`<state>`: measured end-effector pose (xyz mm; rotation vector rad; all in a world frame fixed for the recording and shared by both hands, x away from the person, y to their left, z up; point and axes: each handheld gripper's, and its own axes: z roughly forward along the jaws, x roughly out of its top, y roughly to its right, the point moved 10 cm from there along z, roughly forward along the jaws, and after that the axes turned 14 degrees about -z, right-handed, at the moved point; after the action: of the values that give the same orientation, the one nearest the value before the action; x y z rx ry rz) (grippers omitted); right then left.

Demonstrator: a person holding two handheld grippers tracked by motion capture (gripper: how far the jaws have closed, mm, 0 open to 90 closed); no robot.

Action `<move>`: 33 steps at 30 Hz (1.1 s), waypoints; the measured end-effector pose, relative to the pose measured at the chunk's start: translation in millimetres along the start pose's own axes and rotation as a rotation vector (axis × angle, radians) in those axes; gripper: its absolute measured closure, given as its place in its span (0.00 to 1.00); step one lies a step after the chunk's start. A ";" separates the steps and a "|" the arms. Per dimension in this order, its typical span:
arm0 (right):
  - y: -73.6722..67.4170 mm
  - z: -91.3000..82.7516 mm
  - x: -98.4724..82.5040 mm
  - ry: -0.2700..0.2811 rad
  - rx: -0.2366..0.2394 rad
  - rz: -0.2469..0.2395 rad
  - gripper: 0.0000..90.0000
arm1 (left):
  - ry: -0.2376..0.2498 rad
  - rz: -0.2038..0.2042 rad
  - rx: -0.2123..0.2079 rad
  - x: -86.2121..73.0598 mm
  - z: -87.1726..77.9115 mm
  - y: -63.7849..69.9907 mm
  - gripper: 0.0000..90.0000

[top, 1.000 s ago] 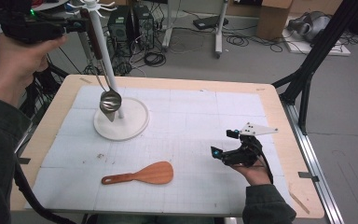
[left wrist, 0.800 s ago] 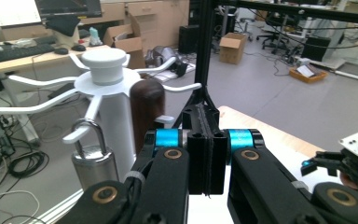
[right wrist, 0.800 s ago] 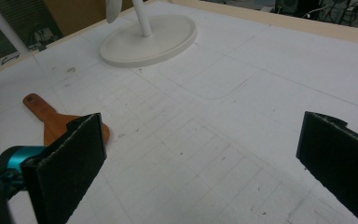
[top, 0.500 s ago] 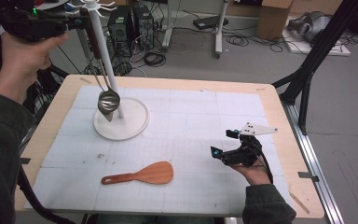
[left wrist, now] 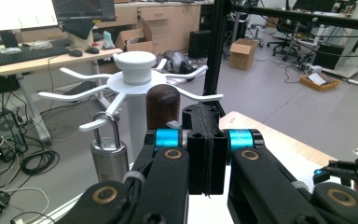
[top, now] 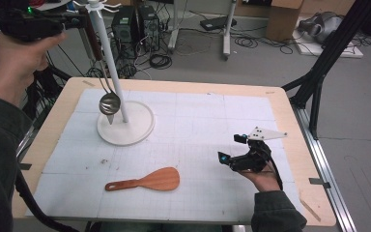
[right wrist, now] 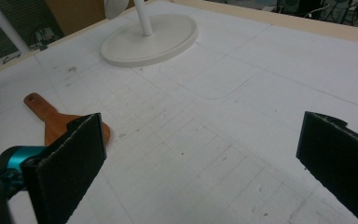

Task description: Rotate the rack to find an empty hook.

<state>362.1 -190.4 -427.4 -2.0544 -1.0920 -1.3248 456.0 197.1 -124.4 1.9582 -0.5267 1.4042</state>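
Observation:
A white utensil stand (top: 140, 126) rises at the table's back left, with its hooked top (left wrist: 134, 65) close ahead of my left gripper (left wrist: 204, 112). That gripper (top: 83, 20) is held high beside the stand's top, jaws shut with nothing visible between them. A dark brown handle (left wrist: 163, 105) stands just beyond its tips. Below hangs a metal ladle bowl (top: 109, 102) by the pole. A wooden spatula (top: 145, 181) lies flat near the front edge. My right gripper (top: 229, 147) rests low at the front right, jaws open and empty (right wrist: 200, 158), facing the spatula (right wrist: 51, 116).
A silver piece with a loop (left wrist: 109, 158) hangs from one hook of the stand. A white gridded mat (top: 207, 125) covers the wooden table. Black frame legs (top: 319, 72) stand off the right edge. Desks, boxes and cables fill the room behind.
The ladle bowl has swung slightly to the left of the pole. Both hands have kept still.

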 end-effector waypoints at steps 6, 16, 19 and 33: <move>0.0 0.0 0.0 0.001 0.002 0.002 0.01 | 0.004 -0.001 0.011 0.6 -1.4 -3.9 1.00; 0.5 0.5 0.1 0.000 -0.003 -0.001 0.01 | 0.010 -0.004 0.021 2.1 -2.8 -8.9 1.00; 0.0 1.0 -0.2 -0.003 0.000 0.000 0.01 | 0.009 -0.003 0.028 2.7 -3.1 -10.0 1.00; -1.1 1.6 0.7 -0.002 0.001 -0.001 0.01 | -0.002 0.015 0.010 -1.8 -12.6 -4.8 0.98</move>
<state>362.3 -188.3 -427.5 -2.0552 -1.0938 -1.3234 450.1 209.3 -124.8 1.9676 -0.5376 1.4163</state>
